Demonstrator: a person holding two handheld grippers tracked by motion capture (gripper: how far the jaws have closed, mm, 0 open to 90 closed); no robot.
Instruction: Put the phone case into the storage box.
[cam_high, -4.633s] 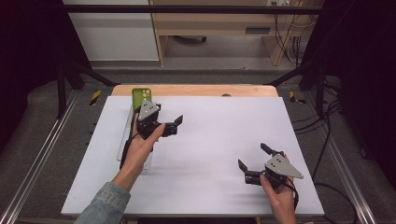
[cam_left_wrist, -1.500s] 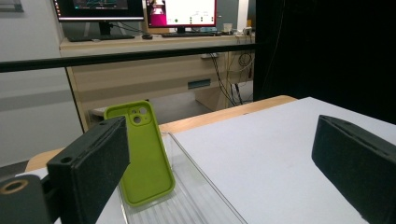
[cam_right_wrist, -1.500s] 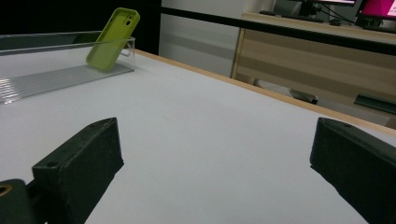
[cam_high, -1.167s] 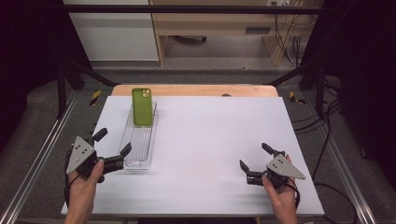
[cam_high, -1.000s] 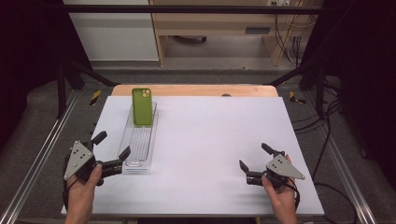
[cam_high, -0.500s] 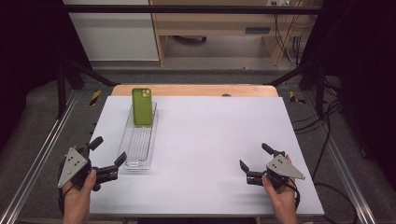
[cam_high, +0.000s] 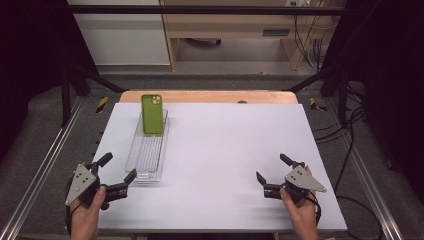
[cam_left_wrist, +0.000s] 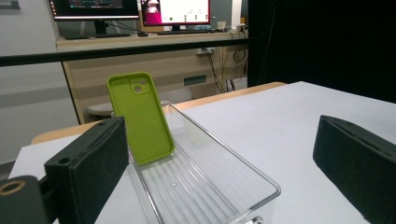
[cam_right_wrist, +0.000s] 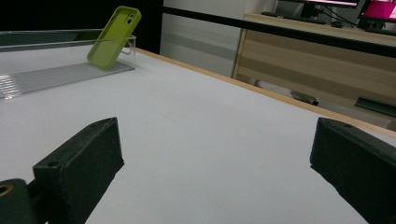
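A: Where's everything on the white rectangular counter (cam_high: 220, 150)?

B: The long clear plastic tray (cam_high: 148, 150) lies by the left edge; a lime-green phone case (cam_high: 152, 114) leans upright at its far end.

A: The tongs?

B: Left tongs (cam_high: 116, 175) gape empty just beside the tray's near end. Right tongs (cam_high: 272, 171), also spread, near the right corner. The case's foot blurs behind clear plastic.

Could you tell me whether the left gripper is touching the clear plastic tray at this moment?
Apart. In the high view, bare white table shows between the left gripper and the clear tray; its jaws stand open, short of the near end.
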